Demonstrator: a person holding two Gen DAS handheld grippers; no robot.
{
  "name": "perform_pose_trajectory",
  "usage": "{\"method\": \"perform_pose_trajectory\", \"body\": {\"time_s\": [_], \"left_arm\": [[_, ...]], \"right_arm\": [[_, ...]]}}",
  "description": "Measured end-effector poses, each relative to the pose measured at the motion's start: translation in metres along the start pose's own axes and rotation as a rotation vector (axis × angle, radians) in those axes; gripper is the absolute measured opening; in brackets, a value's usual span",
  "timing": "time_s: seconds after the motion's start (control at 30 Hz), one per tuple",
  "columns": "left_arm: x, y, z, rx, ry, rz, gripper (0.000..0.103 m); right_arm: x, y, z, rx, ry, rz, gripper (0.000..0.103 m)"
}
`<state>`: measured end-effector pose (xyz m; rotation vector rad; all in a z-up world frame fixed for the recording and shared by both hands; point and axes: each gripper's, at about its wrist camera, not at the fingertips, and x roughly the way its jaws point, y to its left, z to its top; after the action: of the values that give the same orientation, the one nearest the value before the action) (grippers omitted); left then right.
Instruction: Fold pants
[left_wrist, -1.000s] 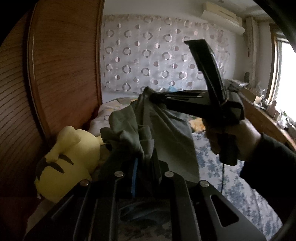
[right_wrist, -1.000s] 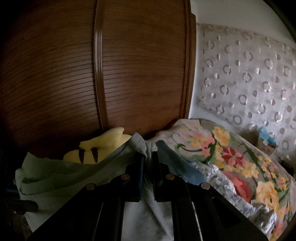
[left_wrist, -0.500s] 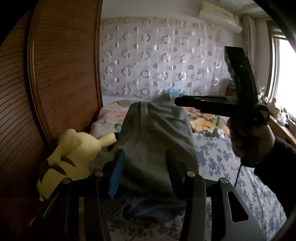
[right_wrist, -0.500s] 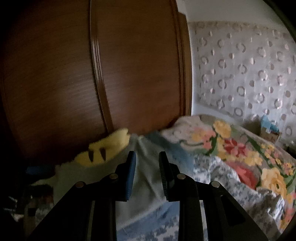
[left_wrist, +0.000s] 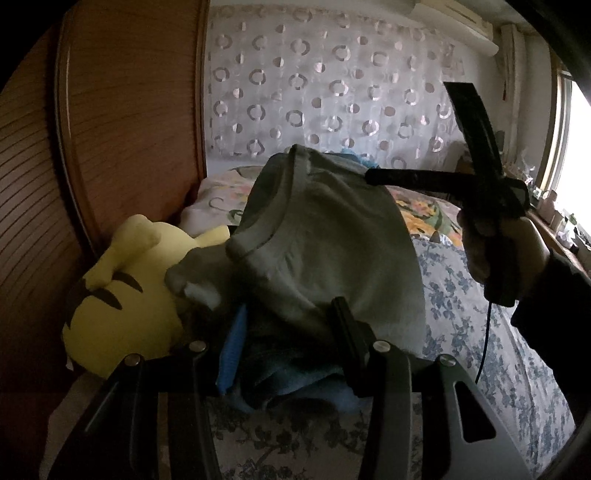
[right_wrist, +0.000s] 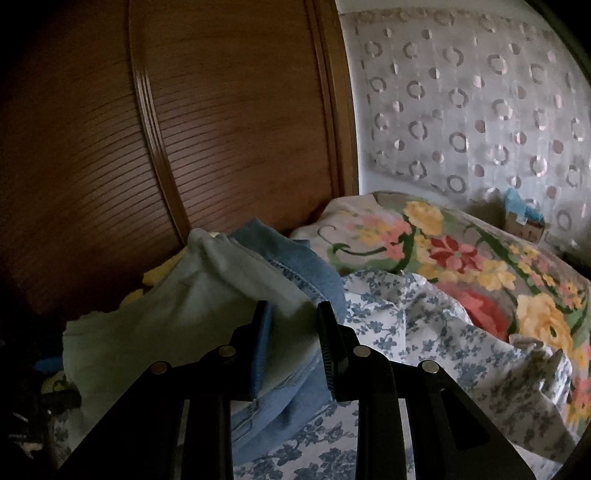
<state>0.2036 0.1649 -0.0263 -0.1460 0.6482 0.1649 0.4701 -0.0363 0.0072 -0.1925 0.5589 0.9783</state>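
Note:
The grey-green pants (left_wrist: 325, 236) lie folded on top of a pile of blue denim clothes (left_wrist: 295, 373) on the bed. My left gripper (left_wrist: 288, 343) is open just in front of the pile, holding nothing. The right gripper (left_wrist: 373, 178) shows in the left wrist view, held above the far end of the pants; whether it touches them I cannot tell. In the right wrist view the right gripper (right_wrist: 293, 332) is open and empty over the pants (right_wrist: 192, 314) and the denim (right_wrist: 295, 266).
A yellow plush toy (left_wrist: 125, 295) lies left of the pile against a wooden slatted wardrobe door (left_wrist: 110, 110). A floral quilt (right_wrist: 461, 266) and a blue-flowered sheet (left_wrist: 480, 332) cover the bed. A curtain with rings (left_wrist: 332, 92) hangs behind.
Both grippers were shut on the pants a second ago. Both have opened and let go, and the pants now rest on the pile. The right gripper has moved to the right.

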Motion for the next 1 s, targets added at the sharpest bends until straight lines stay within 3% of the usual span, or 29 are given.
{"method": "perform_pose_trajectory", "body": {"time_s": [0.23,0.27,0.4,0.43,0.67,1.0], "left_arm": [[-0.015,-0.003,0.005,0.028,-0.039,0.002,0.048],[-0.018,-0.004,0.006,0.035,-0.042,0.001,0.051],[-0.033,-0.003,0.007,0.042,-0.077,-0.022,0.08],[-0.038,-0.002,0.006,0.042,-0.092,-0.022,0.082],[-0.057,-0.011,0.006,0.102,-0.119,0.005,0.085],[-0.085,-0.014,0.001,0.087,-0.163,-0.009,0.085]], "right_arm": [[-0.038,0.025,-0.014,-0.016,-0.049,0.005,0.026],[-0.045,0.029,-0.017,-0.019,-0.057,0.009,0.026],[-0.061,0.045,-0.028,-0.028,-0.069,0.026,0.026],[-0.067,0.049,-0.031,-0.037,-0.071,0.026,0.026],[-0.087,0.056,-0.043,-0.039,-0.068,0.028,0.026],[-0.114,0.075,-0.055,-0.041,-0.083,-0.002,0.03]]}}
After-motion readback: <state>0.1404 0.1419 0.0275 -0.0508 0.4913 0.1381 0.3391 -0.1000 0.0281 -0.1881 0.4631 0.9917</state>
